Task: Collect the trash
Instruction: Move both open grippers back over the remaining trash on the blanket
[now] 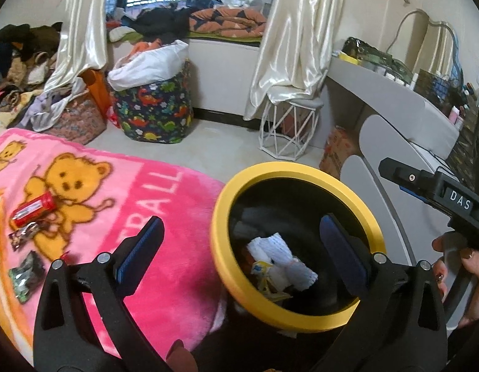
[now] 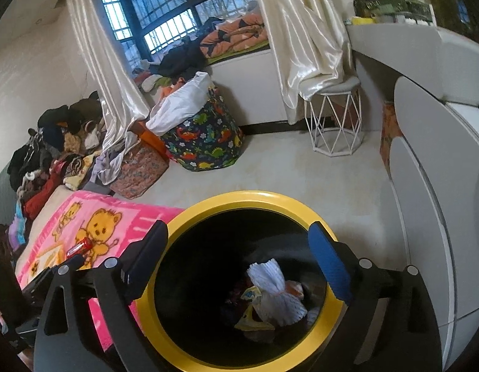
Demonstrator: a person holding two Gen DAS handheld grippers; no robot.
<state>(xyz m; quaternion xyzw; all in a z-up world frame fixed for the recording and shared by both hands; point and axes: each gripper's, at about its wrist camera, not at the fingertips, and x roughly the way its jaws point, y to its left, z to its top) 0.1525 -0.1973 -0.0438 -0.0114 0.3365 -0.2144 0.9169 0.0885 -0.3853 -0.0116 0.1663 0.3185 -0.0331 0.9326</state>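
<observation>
Hidden in shadow: most of the black inside of the round yellow-rimmed trash bin (image 2: 177,217), its outer wall cut off below in both views. Beside it, touching the rim on the left: a fleecy pink teddy-bear blanket (image 1: 165,248), its near edge covered by gripper bodies. Lying on the bin's bottom: white foam netting (image 2: 276,297), ribbed and crumpled, over a yellow wrapper (image 2: 252,325) and darker scraps too dim to name. Seen fully only from the left wrist: a red cylindrical can (image 1: 33,210) on its side on the blanket, two dark crinkled foil wrappers (image 1: 27,271) just below it, plus a hand (image 1: 456,279) at the right edge gripping a black handle. From the right wrist, merely a sliver of the can. Left gripper (image 1: 239,248) spread wide, nothing between blue-padded fingers (image 1: 140,248). Right gripper (image 2: 239,263) likewise wide apart above the bin mouth, empty.
</observation>
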